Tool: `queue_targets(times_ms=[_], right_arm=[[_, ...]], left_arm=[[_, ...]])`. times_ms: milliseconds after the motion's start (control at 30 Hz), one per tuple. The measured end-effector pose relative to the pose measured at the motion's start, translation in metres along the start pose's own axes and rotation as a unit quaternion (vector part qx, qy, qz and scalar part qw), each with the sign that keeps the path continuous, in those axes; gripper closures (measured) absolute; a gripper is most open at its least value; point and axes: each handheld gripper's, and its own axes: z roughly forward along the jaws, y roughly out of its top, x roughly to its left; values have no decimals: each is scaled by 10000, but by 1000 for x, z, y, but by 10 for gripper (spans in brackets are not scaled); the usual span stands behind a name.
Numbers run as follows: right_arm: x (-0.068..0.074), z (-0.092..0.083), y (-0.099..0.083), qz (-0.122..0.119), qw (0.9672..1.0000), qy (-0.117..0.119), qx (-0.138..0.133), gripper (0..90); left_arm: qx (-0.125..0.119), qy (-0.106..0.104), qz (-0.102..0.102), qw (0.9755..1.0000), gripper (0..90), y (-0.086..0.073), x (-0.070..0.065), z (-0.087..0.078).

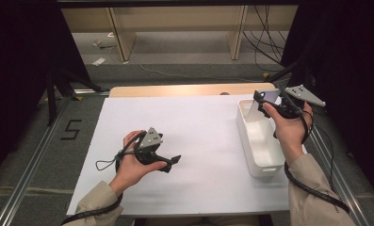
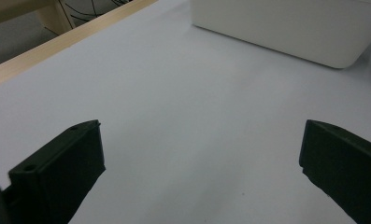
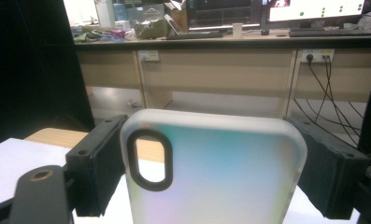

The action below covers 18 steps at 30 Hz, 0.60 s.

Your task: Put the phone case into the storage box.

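Beige sleeves [image 1: 312, 188], black jaws, grey triangular plates, coiled black cables

A see-through, frosted plastic phone case [image 3: 216, 172] with a black oval camera hole stands upright between the right gripper's [image 3: 211, 175] black jaws, which press its two sides. Behind the case runs a long wooden desk [image 3: 230, 70].

A white sheet [image 1: 199, 141] covers the light wooden desk [image 1: 175, 90], leaving its far edge bare. Beyond it stand wooden shelf legs [image 1: 121, 40] and black cables [image 1: 264, 42].
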Motion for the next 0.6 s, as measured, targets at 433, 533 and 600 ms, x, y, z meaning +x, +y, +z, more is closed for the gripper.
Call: queue_targets(times_ms=[433, 533, 600], right_arm=[[-4, 2, -2, 24, 10000, -54, 36, 186], [-5, 2, -3, 22, 10000, -71, 56, 186], [-5, 3, -4, 23, 10000, -73, 56, 186]], left_arm=[[6, 8, -2, 10000, 0, 0, 0, 0], [-1, 6, -2, 10000, 0, 0, 0, 0], [4, 5, 4, 10000, 0, 0, 0, 0]])
